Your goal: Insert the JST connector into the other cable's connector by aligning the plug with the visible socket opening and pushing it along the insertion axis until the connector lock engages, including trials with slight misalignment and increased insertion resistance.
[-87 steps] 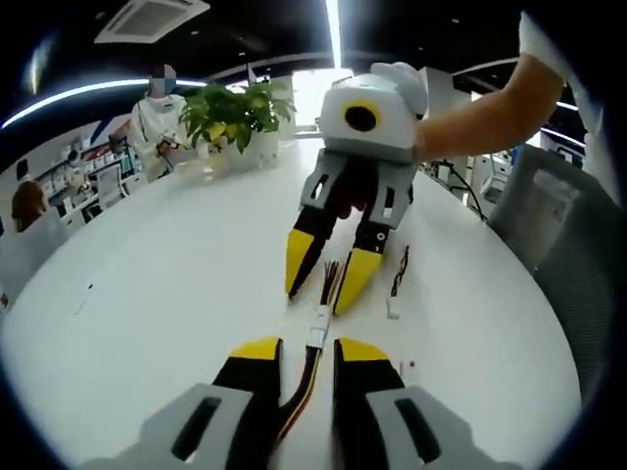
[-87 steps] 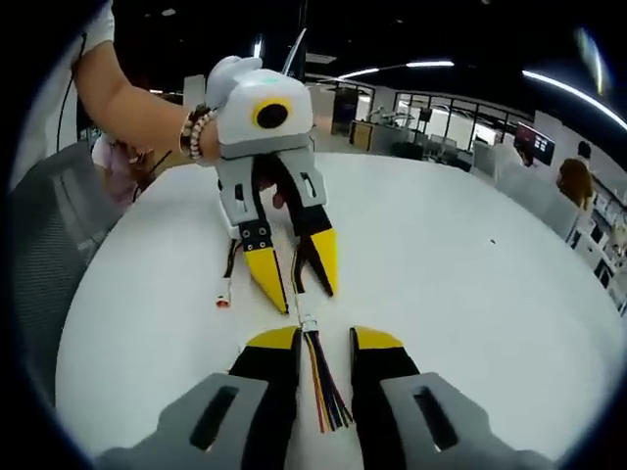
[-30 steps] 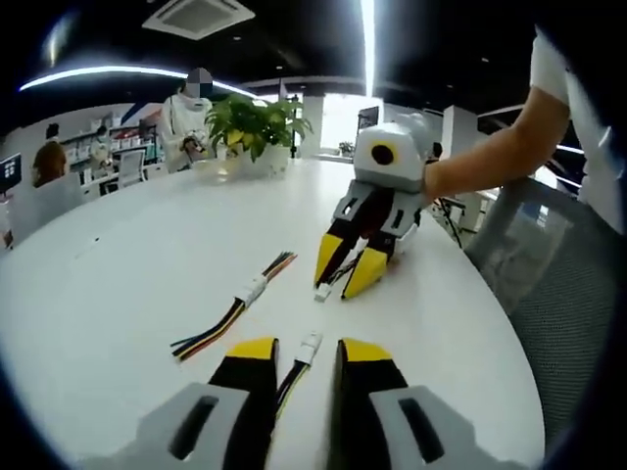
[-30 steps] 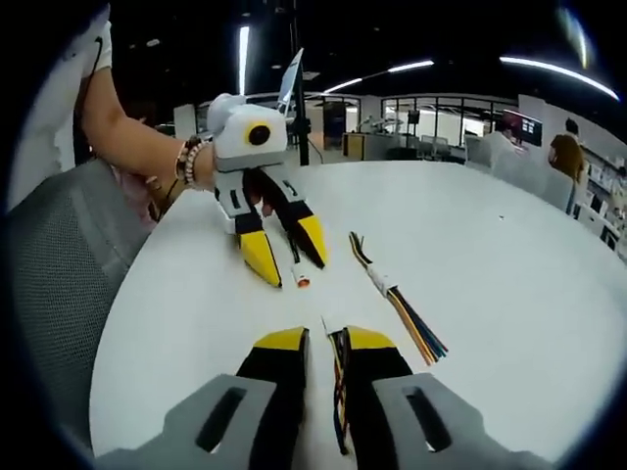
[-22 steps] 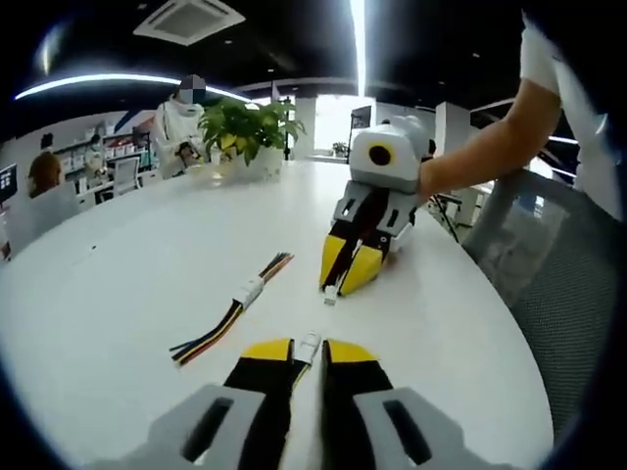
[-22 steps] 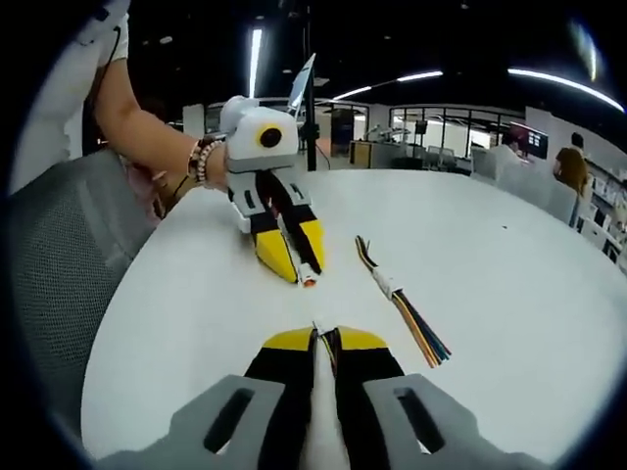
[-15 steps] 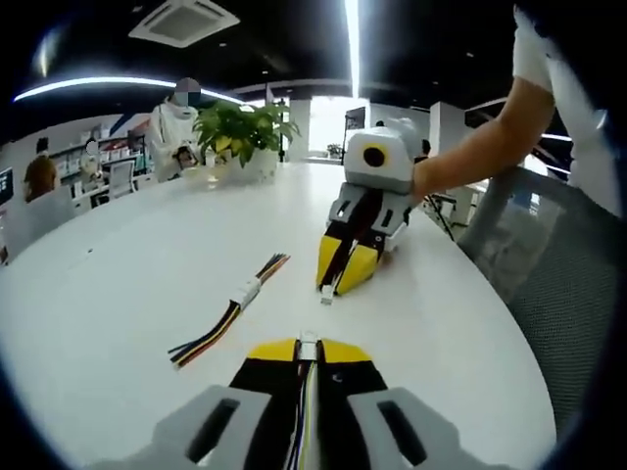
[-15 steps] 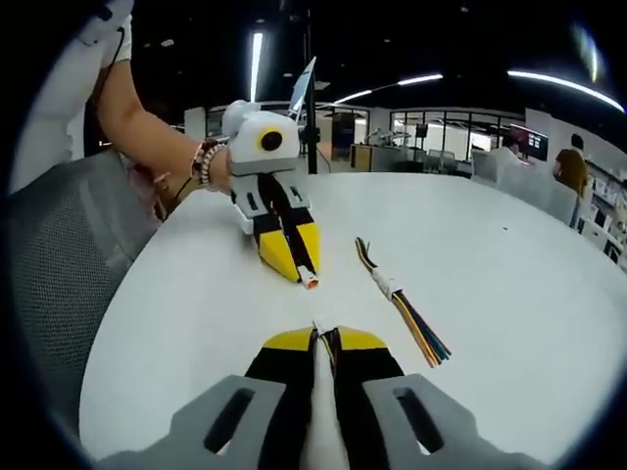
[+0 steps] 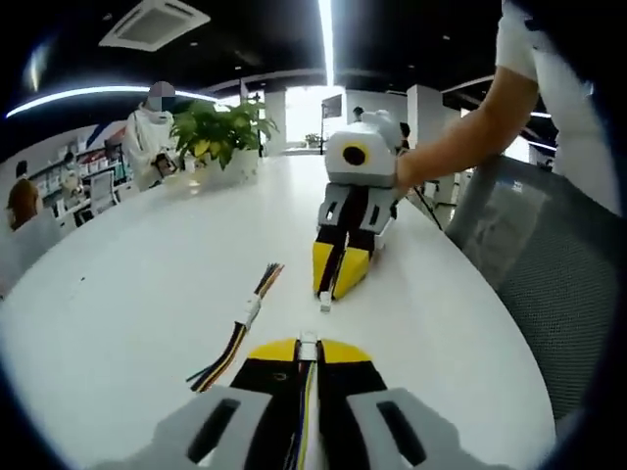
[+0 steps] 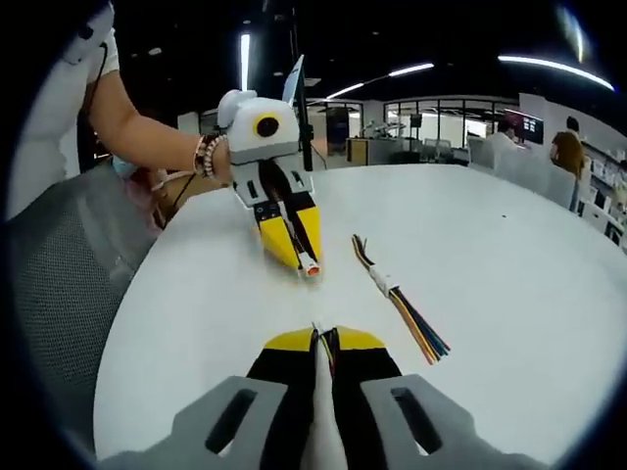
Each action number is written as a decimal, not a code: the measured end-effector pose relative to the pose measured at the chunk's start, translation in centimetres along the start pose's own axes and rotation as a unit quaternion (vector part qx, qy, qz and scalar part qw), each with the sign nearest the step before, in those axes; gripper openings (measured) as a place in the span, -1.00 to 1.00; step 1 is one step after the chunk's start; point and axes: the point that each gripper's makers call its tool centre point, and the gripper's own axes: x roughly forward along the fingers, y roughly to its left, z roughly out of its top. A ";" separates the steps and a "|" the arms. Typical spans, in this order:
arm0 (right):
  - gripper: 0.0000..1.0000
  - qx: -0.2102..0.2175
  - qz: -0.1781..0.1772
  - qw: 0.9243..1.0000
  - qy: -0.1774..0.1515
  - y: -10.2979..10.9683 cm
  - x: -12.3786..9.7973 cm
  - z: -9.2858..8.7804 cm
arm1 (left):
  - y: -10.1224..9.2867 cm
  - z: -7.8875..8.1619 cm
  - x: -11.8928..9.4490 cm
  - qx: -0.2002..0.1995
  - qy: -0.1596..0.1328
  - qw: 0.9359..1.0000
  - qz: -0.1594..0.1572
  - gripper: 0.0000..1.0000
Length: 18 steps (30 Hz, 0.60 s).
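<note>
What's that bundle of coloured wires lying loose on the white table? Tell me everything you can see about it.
The wire bundle is a thin run of multicoloured wires, apparently plastic-coated, joined midway by a small white connector block. The strands fan out loose at both ends. It lies flat and nearly straight on the white table, off to one side of both claws. Neither claw touches it; only the tabletop does.

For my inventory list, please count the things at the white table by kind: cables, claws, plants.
Cables: 3 (multicoloured mated pair lying loose, white-plug cable, orange-tipped cable)
Claws: 2 (left, right)
Green potted plants: 1
Total: 6
</note>
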 end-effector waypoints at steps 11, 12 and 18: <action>-0.95 -0.032 -0.043 0.998 -0.022 -0.7 -0.3 4.1 | 0.2 2.0 -0.6 0.064 0.024 0.998 -0.007 -1.00; -0.95 -0.036 -0.043 0.998 -0.022 -0.6 -0.2 4.2 | 0.2 2.1 -0.6 0.065 0.024 0.998 -0.008 -1.00; -0.95 -0.043 -0.051 0.998 -0.018 -0.8 -0.1 4.2 | -0.2 2.8 -0.3 0.080 0.023 0.996 -0.011 -1.00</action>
